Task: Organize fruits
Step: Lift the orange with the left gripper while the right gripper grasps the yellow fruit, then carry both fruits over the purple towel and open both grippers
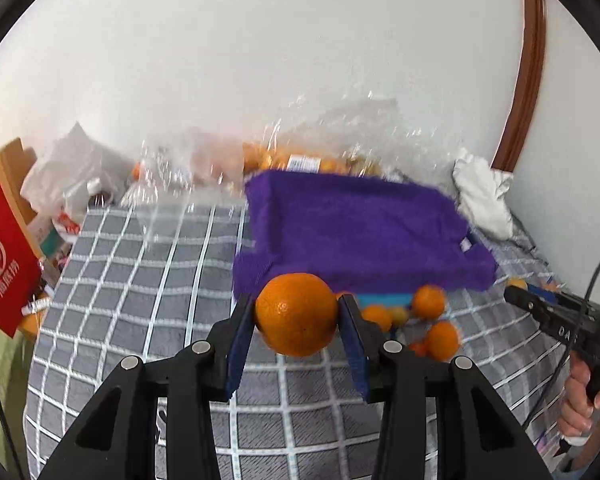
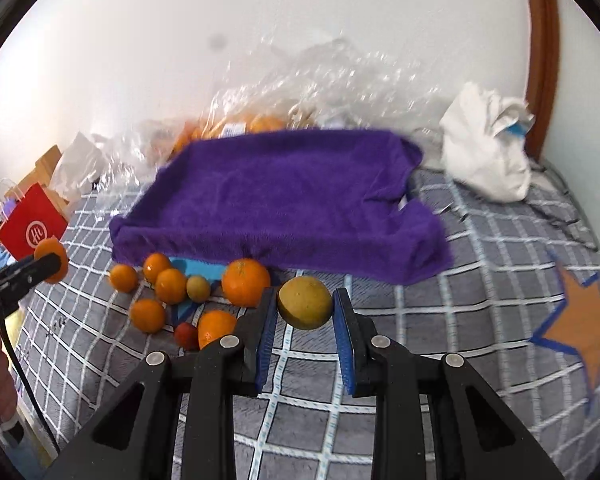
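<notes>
My left gripper (image 1: 297, 312) is shut on a large orange (image 1: 296, 314) and holds it above the checked bedcover, in front of the purple cloth-lined tray (image 1: 364, 232). My right gripper (image 2: 305, 308) is shut on a yellow-green fruit (image 2: 305, 307), also held in front of the tray (image 2: 276, 204). Several oranges (image 2: 246, 282) and small fruits (image 2: 198, 288) lie loose on the bedcover at the tray's near left corner, over a blue cloth (image 2: 198, 268). The left gripper with its orange shows at the far left of the right wrist view (image 2: 52, 266).
A clear plastic bag of oranges (image 2: 260, 120) lies behind the tray against the white wall. A white bag (image 2: 488, 156) sits at the back right. A red paper bag (image 2: 30, 232) and clutter stand at the left. An orange star patch (image 2: 584, 320) marks the bedcover.
</notes>
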Tool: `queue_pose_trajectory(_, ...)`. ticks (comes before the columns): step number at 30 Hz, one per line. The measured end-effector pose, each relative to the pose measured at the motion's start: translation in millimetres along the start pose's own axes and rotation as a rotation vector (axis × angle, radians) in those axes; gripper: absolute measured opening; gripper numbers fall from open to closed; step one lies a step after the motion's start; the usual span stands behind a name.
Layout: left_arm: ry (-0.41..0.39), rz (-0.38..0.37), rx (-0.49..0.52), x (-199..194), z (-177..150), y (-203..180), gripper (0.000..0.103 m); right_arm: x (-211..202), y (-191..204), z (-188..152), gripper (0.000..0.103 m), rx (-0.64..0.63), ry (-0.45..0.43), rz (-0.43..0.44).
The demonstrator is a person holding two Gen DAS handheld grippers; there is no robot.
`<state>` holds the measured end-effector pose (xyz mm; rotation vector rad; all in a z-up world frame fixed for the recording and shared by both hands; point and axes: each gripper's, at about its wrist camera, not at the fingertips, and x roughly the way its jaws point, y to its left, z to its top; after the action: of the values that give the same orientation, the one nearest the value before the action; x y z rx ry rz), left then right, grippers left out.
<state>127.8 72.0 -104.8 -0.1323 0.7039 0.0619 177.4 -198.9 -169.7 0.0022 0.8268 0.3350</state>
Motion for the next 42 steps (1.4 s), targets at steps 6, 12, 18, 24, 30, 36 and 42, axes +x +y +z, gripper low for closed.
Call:
queue_pose_trajectory(6,-0.065,-0.012,-0.005,-17,36,-16,0.040,-36,-1,24,0.028,-0.013,-0.059,-0.032)
queue_pose_trajectory(12,-0.095,0.006,-0.011,-7,68,-27,0.040,-53,-4,50,0.028,-0.015,-0.106,-0.046)
queue_pose_trajectory(18,-0.100,0.019,-0.020,21,96,-30,0.040,-28,-12,82,0.028,0.001,-0.115,-0.041)
queue_pose_trajectory(24,-0.121,0.053,0.009,58,126,-34,0.040,10,-23,110,0.028,0.015,-0.124,-0.054)
queue_pose_trajectory(30,-0.070,0.026,-0.022,105,139,-31,0.040,61,-34,139,0.028,0.026,-0.079,-0.046)
queue_pose_trajectory(36,-0.046,0.012,-0.035,143,146,-33,0.040,95,-31,172,0.028,0.024,-0.086,-0.018)
queue_pose_trajectory(42,-0.003,0.020,-0.024,179,138,-25,0.040,126,-29,168,0.028,0.023,-0.065,0.006)
